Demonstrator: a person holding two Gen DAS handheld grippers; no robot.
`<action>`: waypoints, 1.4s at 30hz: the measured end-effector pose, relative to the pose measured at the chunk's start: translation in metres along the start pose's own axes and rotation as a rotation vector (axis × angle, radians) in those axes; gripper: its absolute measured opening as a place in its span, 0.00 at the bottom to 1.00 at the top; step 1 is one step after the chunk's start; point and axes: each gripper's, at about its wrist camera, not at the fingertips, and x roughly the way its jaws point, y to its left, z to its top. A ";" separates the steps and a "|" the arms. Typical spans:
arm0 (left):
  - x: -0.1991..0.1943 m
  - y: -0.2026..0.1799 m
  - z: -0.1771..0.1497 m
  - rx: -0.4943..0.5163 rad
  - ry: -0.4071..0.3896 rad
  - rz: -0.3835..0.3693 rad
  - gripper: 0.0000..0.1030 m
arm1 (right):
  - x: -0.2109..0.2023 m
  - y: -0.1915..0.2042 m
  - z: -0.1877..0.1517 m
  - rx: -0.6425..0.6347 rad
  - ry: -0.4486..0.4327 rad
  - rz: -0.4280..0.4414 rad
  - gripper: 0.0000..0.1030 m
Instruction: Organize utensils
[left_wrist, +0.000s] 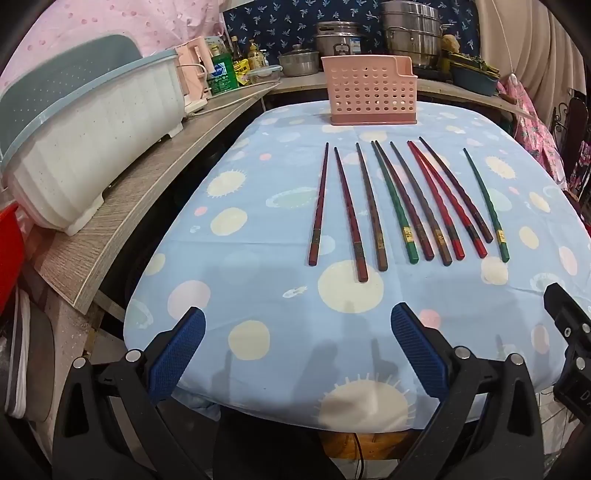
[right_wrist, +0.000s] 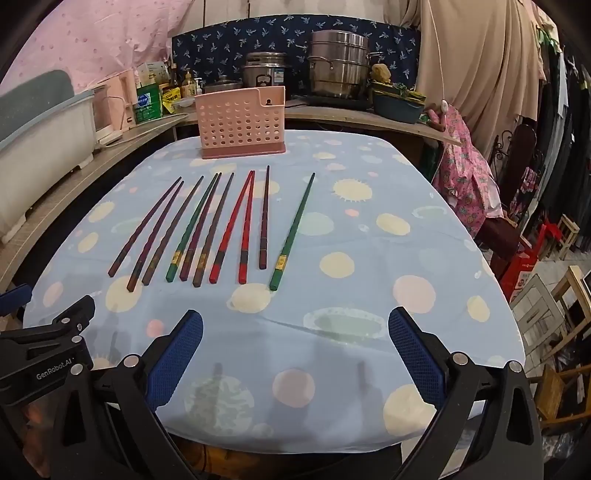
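Both claws hang wide apart and hold nothing: the left gripper (left_wrist: 297, 354) and the right gripper (right_wrist: 295, 354) hover over the near edge of the table (left_wrist: 258, 295), angled down toward it, well short of the work.

Ten chopsticks (left_wrist: 406, 206) lie in a loose row on the dotted blue cloth, on the near side of the pink holder (left_wrist: 369, 90), which stands upright at the far end of the table. Their thin tips point toward the holder and their thick square butts toward the grippers. Nearest the holder's left side lie dark brown ones; the red pair (right_wrist: 236, 229) crosses at its tips, and one green chopstick (right_wrist: 293, 229) lies apart on the holder's right side.

Each stick looks light, stiff and lacquered, so probably slick. A pinch across the thick butt end, near the gilt band, would likely hold best. Lying flat on soft cloth, a stick may roll or slide away as the pads close.
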 end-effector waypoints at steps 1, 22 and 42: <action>0.000 0.001 0.000 -0.004 -0.001 -0.002 0.93 | 0.000 0.001 0.000 -0.001 -0.001 -0.001 0.94; 0.006 0.002 -0.001 -0.007 0.008 0.015 0.93 | 0.000 0.005 -0.002 -0.016 0.005 -0.009 0.94; 0.007 0.003 -0.004 -0.012 0.015 0.015 0.93 | -0.003 0.013 -0.004 -0.027 0.006 -0.002 0.94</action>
